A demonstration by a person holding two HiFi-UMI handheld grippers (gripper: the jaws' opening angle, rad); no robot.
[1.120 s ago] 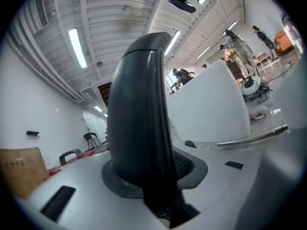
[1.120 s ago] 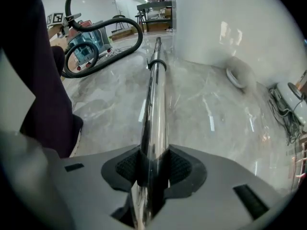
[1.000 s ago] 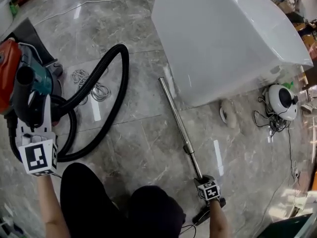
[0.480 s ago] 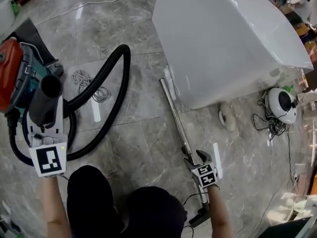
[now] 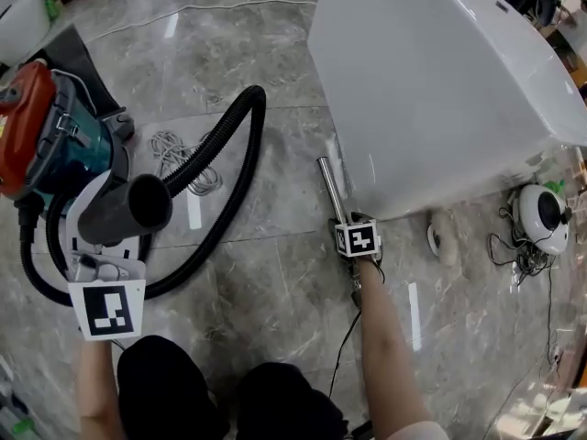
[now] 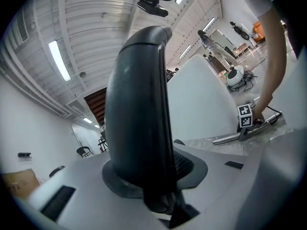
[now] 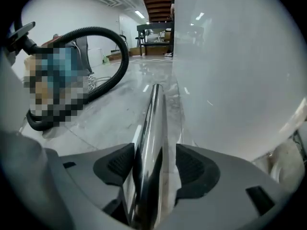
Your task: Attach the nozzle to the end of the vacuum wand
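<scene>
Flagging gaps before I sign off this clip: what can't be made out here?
Lower end of the wand: head view, covered by the right tongs and arm.
Back end of the dark tube: head view, hidden behind the left tongs; left gripper view shows only its side.
Vacuum cleaner body: right gripper view, under a mosaic patch.
Whether a pad of the right tongs touches the wand: right gripper view, too close to tell.

We see a grey marble floor (image 5: 266,282). On it sit a red-and-teal vacuum (image 5: 41,136) at left, its black hose (image 5: 242,168) looping round a coiled cord (image 5: 179,159), a wand (image 5: 330,189) just beside a big white block (image 5: 431,81), and a round device (image 5: 543,214) among cables (image 5: 514,250) at right.
</scene>
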